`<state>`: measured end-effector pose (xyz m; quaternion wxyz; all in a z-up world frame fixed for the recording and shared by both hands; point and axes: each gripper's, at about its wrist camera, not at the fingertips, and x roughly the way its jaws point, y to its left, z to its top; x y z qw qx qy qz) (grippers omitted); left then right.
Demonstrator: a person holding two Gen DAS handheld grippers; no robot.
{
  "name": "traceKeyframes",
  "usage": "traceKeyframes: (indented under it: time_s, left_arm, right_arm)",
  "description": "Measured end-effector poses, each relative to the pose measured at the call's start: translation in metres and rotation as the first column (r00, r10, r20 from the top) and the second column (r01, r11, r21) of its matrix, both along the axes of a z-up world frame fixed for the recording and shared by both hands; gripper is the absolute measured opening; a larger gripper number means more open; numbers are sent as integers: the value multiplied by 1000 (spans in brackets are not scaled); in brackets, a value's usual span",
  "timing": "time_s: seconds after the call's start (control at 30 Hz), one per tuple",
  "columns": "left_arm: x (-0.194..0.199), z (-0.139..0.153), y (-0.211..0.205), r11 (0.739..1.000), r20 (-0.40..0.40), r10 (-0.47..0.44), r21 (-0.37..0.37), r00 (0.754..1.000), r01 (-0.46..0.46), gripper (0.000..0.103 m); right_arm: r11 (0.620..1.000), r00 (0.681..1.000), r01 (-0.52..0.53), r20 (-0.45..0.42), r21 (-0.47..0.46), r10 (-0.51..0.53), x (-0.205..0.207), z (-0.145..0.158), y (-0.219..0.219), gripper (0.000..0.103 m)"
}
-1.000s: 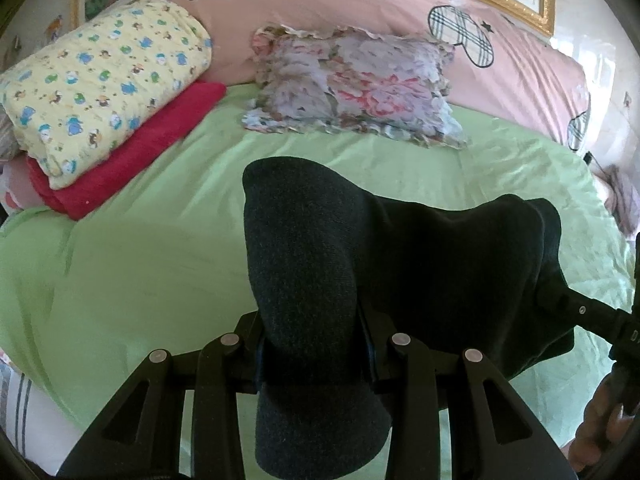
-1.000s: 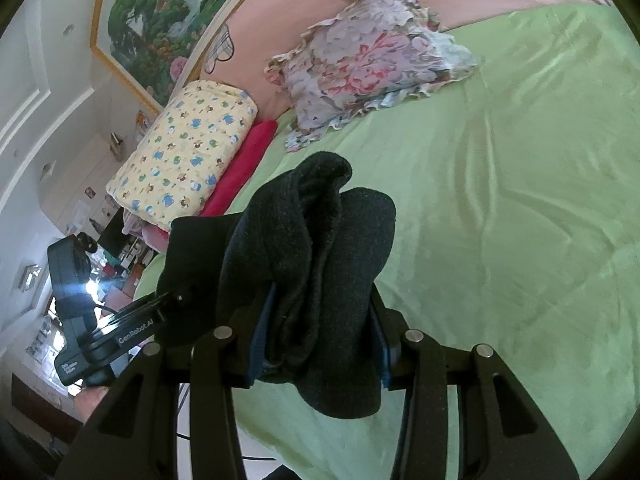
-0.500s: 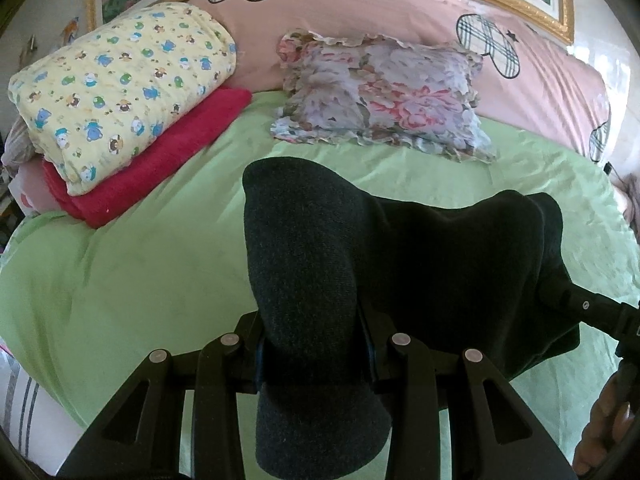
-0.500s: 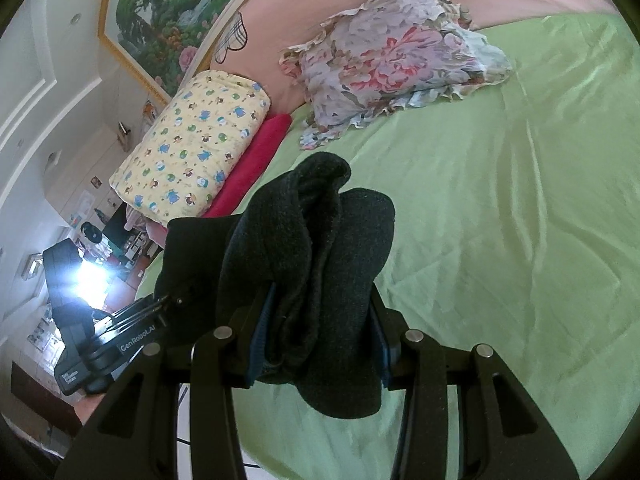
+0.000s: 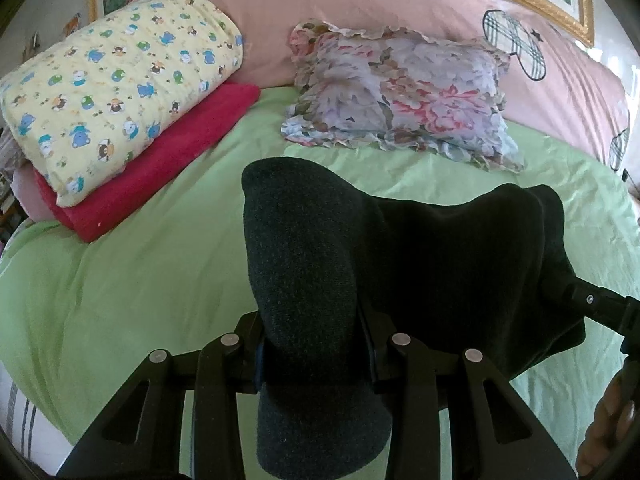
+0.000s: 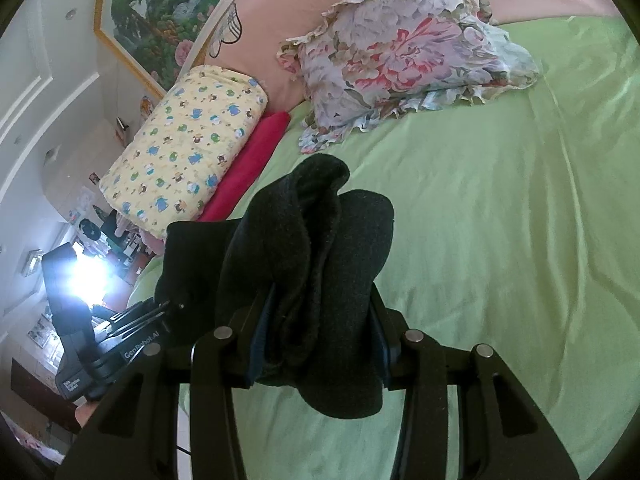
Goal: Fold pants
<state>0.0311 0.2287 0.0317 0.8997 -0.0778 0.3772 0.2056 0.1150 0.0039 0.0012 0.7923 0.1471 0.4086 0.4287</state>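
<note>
- Left wrist view: the left gripper (image 5: 316, 360) is seen clamped on a thick fold of the dark pants (image 5: 420, 256), which bulge up between its two fingers and spill below them.
- From that fold the pants are stretched across to the right of the picture, where the other end is held by the right gripper (image 5: 576, 300); only its black tip is seen there, with part of a hand (image 5: 612, 420) at the lower right edge.
- The pants are held up above the green sheet (image 5: 132, 280); a floral pillow (image 5: 400, 96) is seen beyond them, and a yellow printed quilt (image 5: 116, 104) is stacked on a red blanket (image 5: 160, 164) at the left.
- Right wrist view: the right gripper (image 6: 320, 344) is seen clenched on a bunched, doubled fold of the pants (image 6: 320, 264), which are pressed between its blue pads.
- The cloth is drawn away to the left, where it is gripped by the left gripper (image 6: 164, 308).
- The green sheet (image 6: 500, 240) is spread beneath, with the floral pillow (image 6: 400, 48) and the quilt (image 6: 184, 152) near the pink headboard (image 6: 280, 12).
</note>
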Motion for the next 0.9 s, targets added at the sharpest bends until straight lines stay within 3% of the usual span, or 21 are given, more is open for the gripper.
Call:
traceKeyframes:
  time_s: [0.7, 0.8, 0.9]
  left_arm:
    - [79, -28, 33, 996, -9, -51, -80, 999, 50, 36]
    - [79, -32, 36, 995, -13, -52, -87, 999, 50, 44]
    - [76, -38, 46, 992, -11, -44, -117, 999, 43, 56]
  right_arm:
    - [999, 999, 36, -32, -40, -37, 76, -19, 25, 45]
    - [998, 998, 39, -49, -48, -41, 80, -27, 23, 46]
    - [994, 996, 72, -43, -86, -76, 83, -33, 21, 54]
